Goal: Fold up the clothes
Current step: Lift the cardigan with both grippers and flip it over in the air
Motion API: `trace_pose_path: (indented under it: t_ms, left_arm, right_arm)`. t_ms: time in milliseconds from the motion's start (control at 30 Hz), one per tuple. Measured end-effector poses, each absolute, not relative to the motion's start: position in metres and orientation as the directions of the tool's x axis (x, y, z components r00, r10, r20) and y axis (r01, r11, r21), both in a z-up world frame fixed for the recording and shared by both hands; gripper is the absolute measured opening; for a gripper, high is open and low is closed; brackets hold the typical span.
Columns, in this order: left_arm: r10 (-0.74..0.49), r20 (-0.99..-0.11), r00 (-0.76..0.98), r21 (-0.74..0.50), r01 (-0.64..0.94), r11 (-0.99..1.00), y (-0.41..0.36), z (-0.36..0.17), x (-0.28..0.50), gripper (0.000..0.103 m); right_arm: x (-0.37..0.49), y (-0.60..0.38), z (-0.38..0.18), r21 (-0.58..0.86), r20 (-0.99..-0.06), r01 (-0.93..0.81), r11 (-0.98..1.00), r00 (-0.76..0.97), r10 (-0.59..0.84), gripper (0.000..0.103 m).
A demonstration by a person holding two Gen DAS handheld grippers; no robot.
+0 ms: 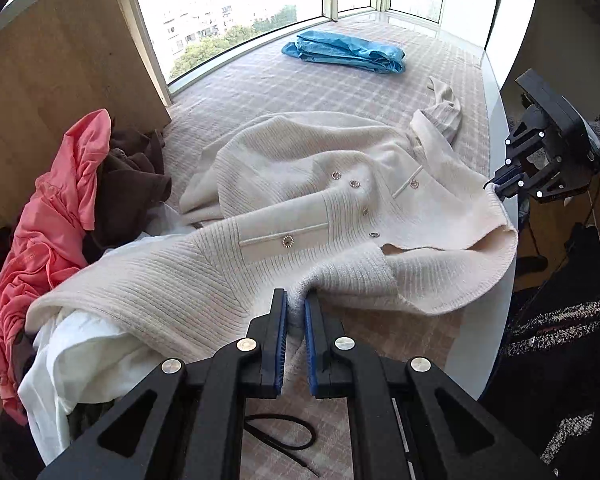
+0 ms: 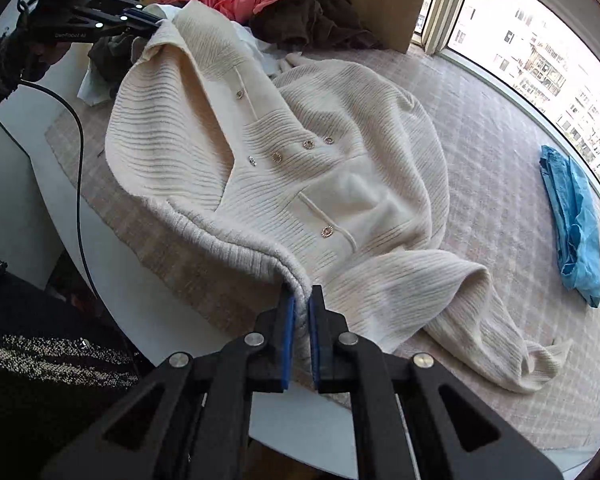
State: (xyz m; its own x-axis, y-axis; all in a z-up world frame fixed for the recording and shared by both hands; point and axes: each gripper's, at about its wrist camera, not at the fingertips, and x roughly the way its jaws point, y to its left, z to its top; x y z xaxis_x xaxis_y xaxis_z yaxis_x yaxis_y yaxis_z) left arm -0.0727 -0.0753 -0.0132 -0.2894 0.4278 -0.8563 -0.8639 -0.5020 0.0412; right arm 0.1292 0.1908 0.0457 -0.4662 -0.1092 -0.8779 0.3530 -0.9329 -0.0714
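A cream ribbed knit cardigan with round metal buttons lies spread on the checked table cover; it also shows in the right wrist view. My left gripper is shut on a fold of its near edge, and appears in the right wrist view at the top left pinching the hem corner. My right gripper is shut on the cardigan's ribbed edge, and shows in the left wrist view at the right holding the far corner. One sleeve trails to the right.
A pile of unfolded clothes, pink, brown and white, sits at the left by a wooden panel. A folded blue garment lies by the window. A black cord lies near the table's front edge.
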Motion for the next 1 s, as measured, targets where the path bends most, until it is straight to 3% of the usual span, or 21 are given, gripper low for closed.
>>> trace_pose_path:
  t_ms: [100, 267, 533, 667, 867, 1000]
  left_arm:
    - [0.460, -0.796, -0.392, 0.083, -0.825, -0.559, -0.058, 0.033, -0.096, 0.005]
    - [0.533, -0.639, -0.554, 0.109, -0.751, -0.651, -0.050, 0.144, -0.123, 0.005]
    - [0.452, -0.442, -0.775, 0.238, -0.587, -0.774, -0.037, 0.296, -0.108, 0.005]
    - [0.408, -0.323, -0.854, 0.308, -0.502, -0.808, -0.023, 0.354, -0.069, 0.005]
    - [0.340, -0.200, -0.919, 0.350, -0.391, -0.851, 0.003, 0.409, -0.022, 0.005]
    - [0.306, -0.192, -0.932, 0.372, -0.358, -0.857, 0.023, 0.417, -0.012, 0.006]
  right_arm:
    - [0.112, 0.228, 0.117, -0.108, -0.779, 0.246, -0.963, -0.623, -0.072, 0.007]
    - [0.091, 0.257, 0.217, -0.125, -0.636, 0.213, -0.969, -0.767, -0.087, 0.006]
    - [0.058, 0.303, 0.378, -0.139, -0.356, 0.156, -0.978, -0.929, -0.098, 0.006]
    - [0.084, 0.323, 0.436, -0.163, -0.240, 0.169, -0.972, -0.963, -0.127, 0.006]
    - [0.123, 0.349, 0.490, -0.207, -0.161, 0.220, -0.953, -0.969, -0.188, 0.006]
    - [0.128, 0.361, 0.496, -0.248, -0.170, 0.222, -0.943, -0.968, -0.183, 0.006]
